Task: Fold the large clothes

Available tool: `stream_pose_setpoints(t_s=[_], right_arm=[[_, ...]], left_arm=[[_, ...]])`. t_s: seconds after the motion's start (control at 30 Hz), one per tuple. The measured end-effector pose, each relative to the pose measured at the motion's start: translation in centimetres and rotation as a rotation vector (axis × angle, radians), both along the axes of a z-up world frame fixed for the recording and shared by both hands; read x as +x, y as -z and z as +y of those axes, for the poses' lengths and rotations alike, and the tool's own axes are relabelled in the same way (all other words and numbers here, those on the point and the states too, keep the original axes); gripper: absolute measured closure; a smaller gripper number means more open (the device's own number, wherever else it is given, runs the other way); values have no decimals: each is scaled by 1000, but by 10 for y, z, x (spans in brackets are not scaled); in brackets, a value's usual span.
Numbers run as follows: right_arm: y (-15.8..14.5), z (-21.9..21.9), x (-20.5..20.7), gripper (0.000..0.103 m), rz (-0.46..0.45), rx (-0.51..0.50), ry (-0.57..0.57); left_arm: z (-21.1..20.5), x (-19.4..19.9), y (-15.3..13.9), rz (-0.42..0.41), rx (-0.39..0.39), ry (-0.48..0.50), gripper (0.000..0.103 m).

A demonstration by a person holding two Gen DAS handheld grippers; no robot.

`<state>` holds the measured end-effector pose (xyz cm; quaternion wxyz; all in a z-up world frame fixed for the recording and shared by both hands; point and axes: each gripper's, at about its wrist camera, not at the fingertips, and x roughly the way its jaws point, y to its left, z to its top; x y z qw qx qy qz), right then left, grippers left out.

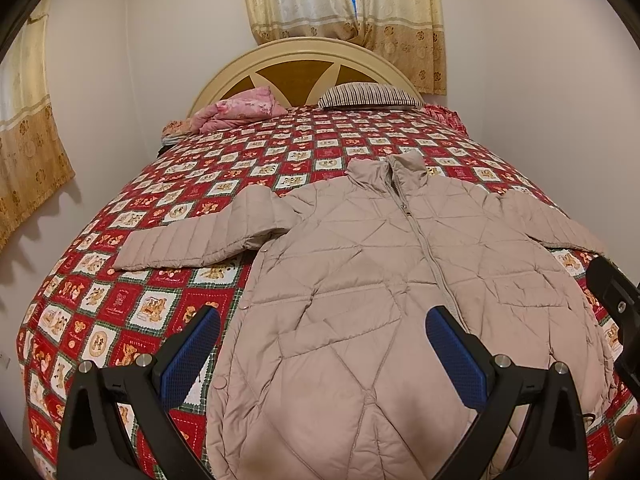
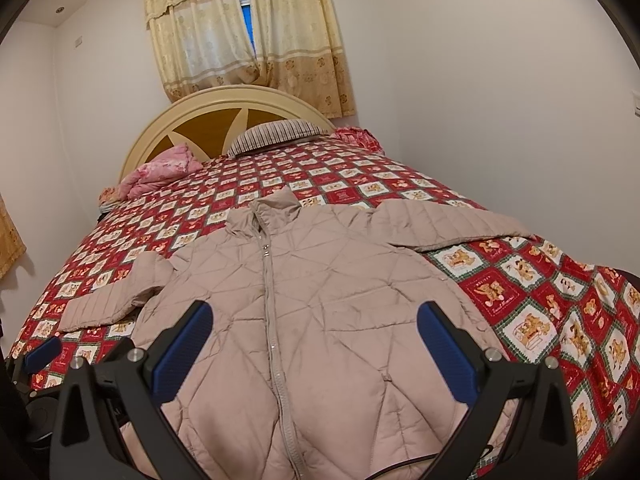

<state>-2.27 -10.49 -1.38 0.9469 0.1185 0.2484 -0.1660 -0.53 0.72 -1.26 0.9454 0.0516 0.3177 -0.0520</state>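
Observation:
A beige quilted puffer jacket (image 1: 360, 264) lies flat and zipped, front up, on the bed, collar toward the headboard and both sleeves spread out sideways. It also shows in the right wrist view (image 2: 320, 280). My left gripper (image 1: 324, 320) is open and empty, held above the jacket's lower left part. My right gripper (image 2: 314, 316) is open and empty, held above the jacket's lower middle, over the zipper. Part of the right gripper (image 1: 616, 304) shows at the left wrist view's right edge, and a blue fingertip of the left gripper (image 2: 42, 354) shows at the right wrist view's left edge.
The bed has a red teddy-bear patchwork cover (image 1: 160, 300). A pink folded quilt (image 1: 240, 112) and a striped pillow (image 1: 368, 96) lie at the cream headboard (image 1: 304, 52). Walls stand close on both sides; curtains (image 2: 248, 40) hang behind.

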Motion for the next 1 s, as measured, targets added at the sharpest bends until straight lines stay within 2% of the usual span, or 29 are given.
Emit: stream_pose_setpoints(t_s=[0.53, 0.7, 0.9, 1.0], right_arm=[[1, 4, 0, 0, 4, 1, -1], [13, 9, -1, 0, 13, 11, -1], [22, -13, 15, 0, 57, 33, 0], [28, -35, 30, 0, 96, 46, 22]], left_arm=[[2, 1, 4, 5, 1, -1, 1], [-2, 9, 8, 5, 16, 4, 1], [-10, 37, 21, 29, 11, 42, 1], [-6, 60, 25, 55, -21, 92, 1]])
